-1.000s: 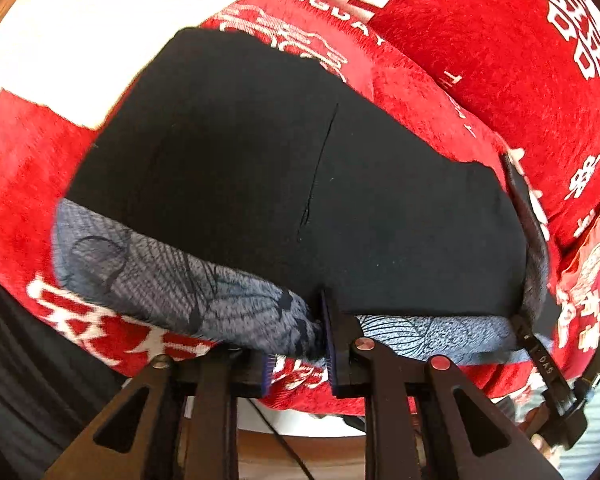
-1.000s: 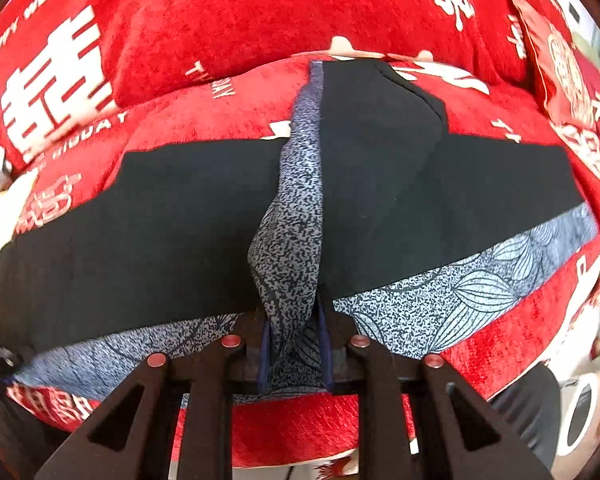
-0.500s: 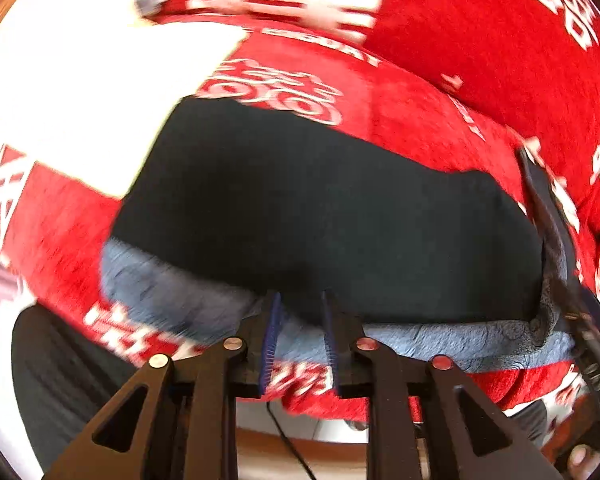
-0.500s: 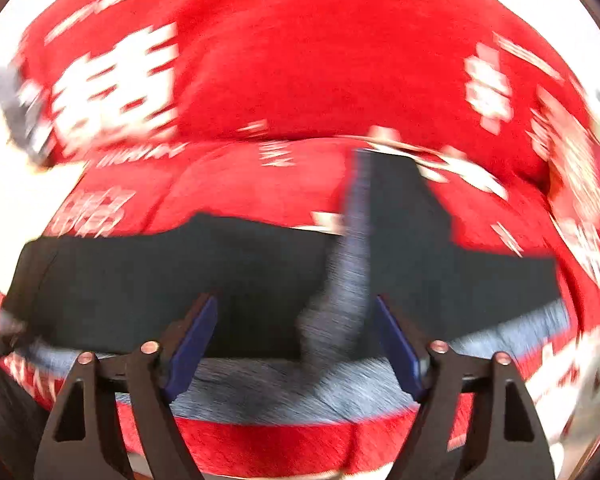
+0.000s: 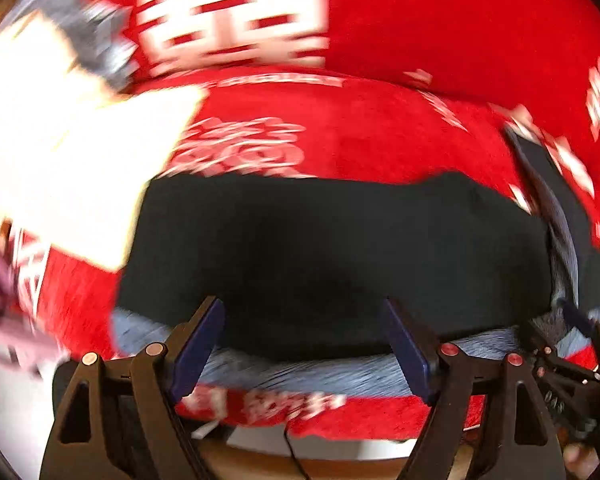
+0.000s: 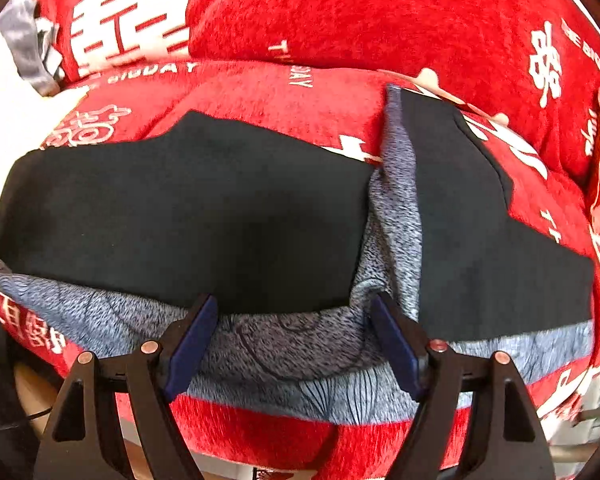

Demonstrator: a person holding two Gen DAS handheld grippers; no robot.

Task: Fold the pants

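Left tool (image 5: 304,340): jaws stand wide, having just been opening, with nothing pinched between them; the blue pads hang over the near hem of the pants, clear of the cloth. Right tool (image 6: 290,334): jaws likewise wide after just being opened, empty, poised above the grey patterned hem, the right-hand pad close beside an upstanding ridge of grey fabric (image 6: 400,208). Pants (image 6: 188,216): black, with a grey leaf-patterned band along the near edge; laid flat and already doubled over, on a red plush blanket (image 6: 340,20) printed with white characters, which covers a soft cushioned surface, apparently a sofa or bed. Long axis of the pants: across both views, side to side, parallel to the line between each tool's pads. Bearing from the tools: the garment lies directly ahead and below, its far edge away toward the blanket's raised back. The right tool sits nearer the bunched ridge and the thicker end at the right; the left tool sits nearer the flat black end at the left, by a pale sheet (image 5: 60,168) whose nature cannot be told through the blur. Judgement: the next fold probably runs along the long axis, one end carried over the other, so either end must be regripped first.
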